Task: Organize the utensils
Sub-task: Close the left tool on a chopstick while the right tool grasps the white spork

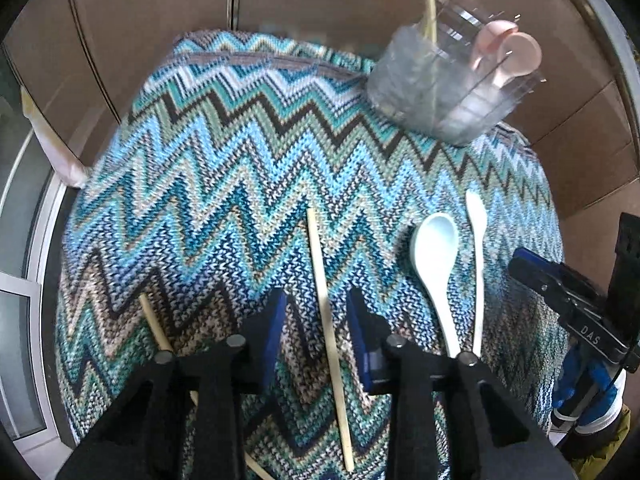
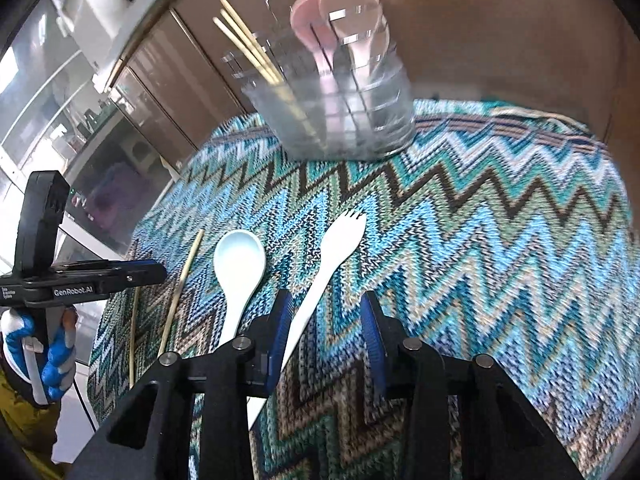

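A: What lies loose on the zigzag cloth (image 1: pixel 224 168)?

B: A pale blue spoon (image 2: pixel 239 258), bowl up, flat near the cloth's near edge. Just beside it a white spork (image 2: pixel 334 248), tines toward the far edge, handle angled back.

A: And chopsticks?

B: Two. One chopstick (image 1: pixel 326 320) lies flat beside the spoon, running from near edge toward the middle. The second chopstick (image 1: pixel 154 322) lies apart, closer to the side edge.

A: The holder?

B: A clear divided holder (image 2: pixel 340 120) stands by the far edge, with pink spoons (image 2: pixel 340 16) and upright chopsticks (image 2: pixel 248 46) in separate compartments.

Bright daylight, strong fisheye bending at the dark edges, and motion blur smearing the clear holder (image 2: pixel 332 108).
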